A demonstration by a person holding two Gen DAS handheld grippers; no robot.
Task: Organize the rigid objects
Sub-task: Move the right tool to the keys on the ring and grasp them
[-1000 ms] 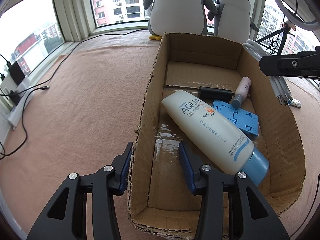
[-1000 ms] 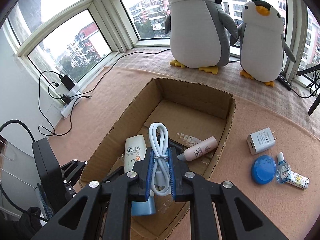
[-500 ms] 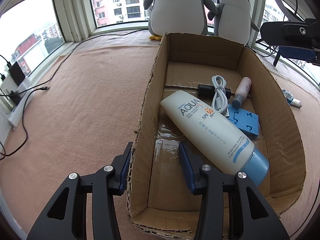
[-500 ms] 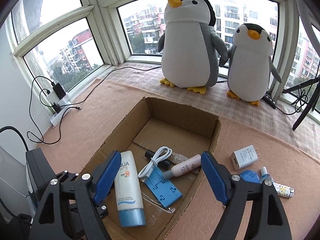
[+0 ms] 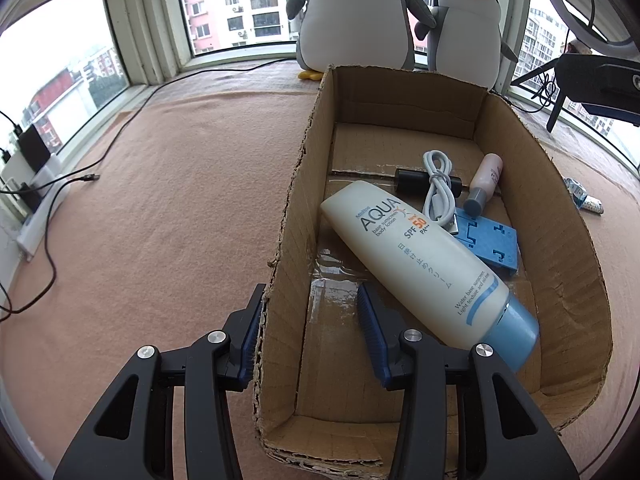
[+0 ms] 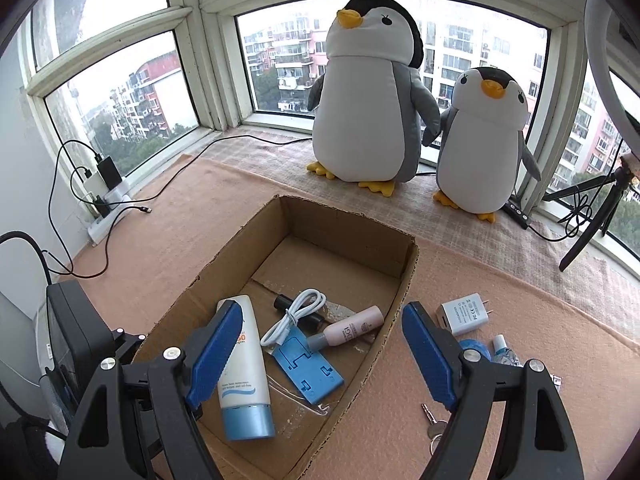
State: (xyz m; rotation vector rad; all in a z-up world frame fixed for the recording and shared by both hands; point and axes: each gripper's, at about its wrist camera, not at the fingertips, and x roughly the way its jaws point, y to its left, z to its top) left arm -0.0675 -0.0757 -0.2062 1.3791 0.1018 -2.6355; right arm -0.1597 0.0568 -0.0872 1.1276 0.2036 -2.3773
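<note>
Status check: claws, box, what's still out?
Left claw open, straddling box wall. Right claw open, empty, above box. White cable in box. Charger, keys outside, unobstructed.

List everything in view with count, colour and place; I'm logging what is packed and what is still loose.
cardboard box: 1, brown, on carpet
sunscreen tube: 1, cream, blue cap, in box
white cable: 1, in box, across black cylinder
pink bottle: 1, grey cap, in box
blue stand: 1, flat in box
charger: 1, white, carpet right of box
blue lid: 1, by charger
small bottle: 1, clear blue, by lid
keys: silver, carpet
plush penguins: 2, windowsill
left gripper: open, straddling box wall
right gripper: open, above box
</note>
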